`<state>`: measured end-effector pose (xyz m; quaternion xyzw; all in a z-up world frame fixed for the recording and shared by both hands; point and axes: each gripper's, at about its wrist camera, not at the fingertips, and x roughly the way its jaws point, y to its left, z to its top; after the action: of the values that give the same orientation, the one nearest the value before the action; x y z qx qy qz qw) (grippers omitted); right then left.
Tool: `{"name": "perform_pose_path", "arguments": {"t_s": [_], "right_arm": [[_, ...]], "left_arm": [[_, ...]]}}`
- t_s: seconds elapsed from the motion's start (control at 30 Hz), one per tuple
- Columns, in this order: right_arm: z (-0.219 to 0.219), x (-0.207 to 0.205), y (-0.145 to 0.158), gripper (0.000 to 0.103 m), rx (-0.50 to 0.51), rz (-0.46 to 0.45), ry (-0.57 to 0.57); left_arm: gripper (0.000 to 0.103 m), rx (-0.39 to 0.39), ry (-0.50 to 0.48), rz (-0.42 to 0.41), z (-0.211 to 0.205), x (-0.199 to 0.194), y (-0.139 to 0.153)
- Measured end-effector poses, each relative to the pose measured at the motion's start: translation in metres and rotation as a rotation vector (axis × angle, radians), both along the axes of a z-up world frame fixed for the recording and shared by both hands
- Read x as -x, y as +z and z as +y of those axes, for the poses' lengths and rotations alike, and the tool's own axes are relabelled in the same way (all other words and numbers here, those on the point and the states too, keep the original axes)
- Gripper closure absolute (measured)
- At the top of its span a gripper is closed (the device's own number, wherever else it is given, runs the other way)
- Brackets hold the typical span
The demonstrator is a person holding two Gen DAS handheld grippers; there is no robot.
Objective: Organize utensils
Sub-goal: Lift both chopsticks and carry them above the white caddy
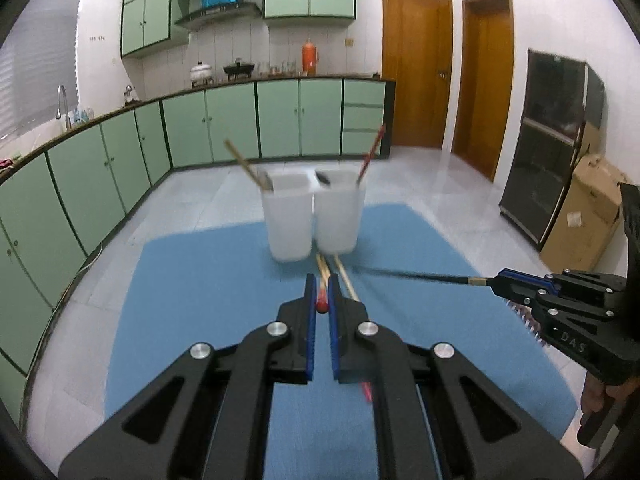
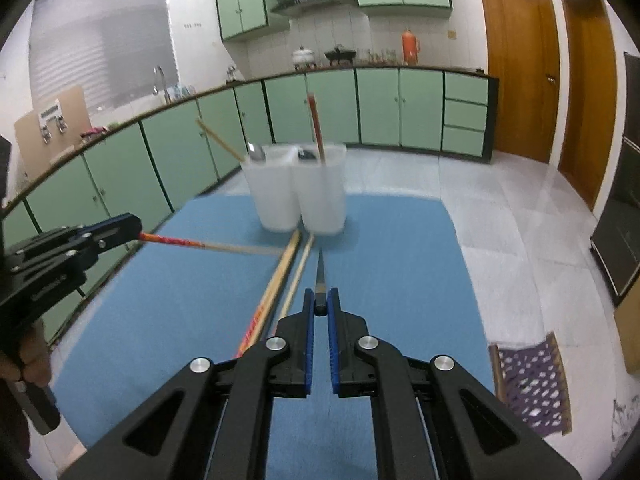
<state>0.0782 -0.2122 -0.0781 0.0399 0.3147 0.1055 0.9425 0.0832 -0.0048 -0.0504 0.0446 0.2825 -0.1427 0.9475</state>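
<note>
1. The table (image 1: pixel 200 300) is covered with a blue cloth of fine, felt-like texture; two translucent white plastic cups, tall with rounded corners, stand side by side and touching at its far end
2. The left cup (image 1: pixel 289 224) holds a light wooden chopstick (image 1: pixel 242 162) that leans to the left, and a dark spoon-like tip shows at its rim; the right cup (image 1: pixel 340 216) holds a red patterned chopstick (image 1: pixel 372 152) that leans to the right
3. The left tongs (image 1: pixel 322 294) are black with blue ribbed pads, and they are clamped on the red, patterned end of a chopstick (image 2: pixel 176 241); its other half is plain pale wood and reaches toward the cups above the cloth
4. The right tongs (image 2: pixel 321 300) have the same build and are clamped on the end of a thin black chopstick (image 2: pixel 320 272) with a pale band near the grip; it tapers to a point and aims at the base of the right cup
5. Two more long chopsticks (image 2: pixel 288 268) of pale wood lie flat on the cloth, almost parallel, between the two tongs and just before the cups
6. On the side of the right tongs' body the raised letters "DAS" (image 1: pixel 573 341) can be read
7. Both tongs point forward and slightly downward to the cups; a hand (image 2: pixel 28 356) grips the left handle from below
</note>
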Motion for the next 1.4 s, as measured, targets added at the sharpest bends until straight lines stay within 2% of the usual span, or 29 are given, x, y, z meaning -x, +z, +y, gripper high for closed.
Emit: {"name": "perform_pose_path", "arguments": {"t_s": [0.13, 0.37, 0.67, 0.9, 1.13, 1.33, 1.4], "right_arm": [[-0.004, -0.010, 0.026, 0.097, -0.029, -0.034, 0.026], [-0.001, -0.029, 0.066, 0.097, 0.010, -0.076, 0.074], [0.007, -0.046, 0.089, 0.097, 0.018, -0.077, 0.133], [0.007, -0.053, 0.110, 0.097, -0.012, -0.104, 0.160], [0.016, -0.072, 0.152, 0.097, -0.009, -0.190, 0.188], [0.021, -0.104, 0.186, 0.097, -0.020, -0.243, 0.174], [0.022, -0.117, 0.191, 0.097, -0.018, -0.246, 0.165]], "left_arm": [[0.098, 0.022, -0.011, -0.031, 0.000, -0.011, 0.018], [0.098, 0.019, -0.038, -0.061, -0.005, -0.023, 0.037], [0.098, 0.080, -0.044, -0.068, 0.010, -0.031, 0.060], [0.098, 0.119, -0.050, -0.099, 0.022, -0.036, 0.083], [0.098, 0.101, -0.047, -0.205, 0.020, -0.044, 0.121], [0.098, 0.102, -0.035, -0.307, 0.009, -0.069, 0.155], [0.098, 0.107, -0.035, -0.318, 0.002, -0.082, 0.161]]}}
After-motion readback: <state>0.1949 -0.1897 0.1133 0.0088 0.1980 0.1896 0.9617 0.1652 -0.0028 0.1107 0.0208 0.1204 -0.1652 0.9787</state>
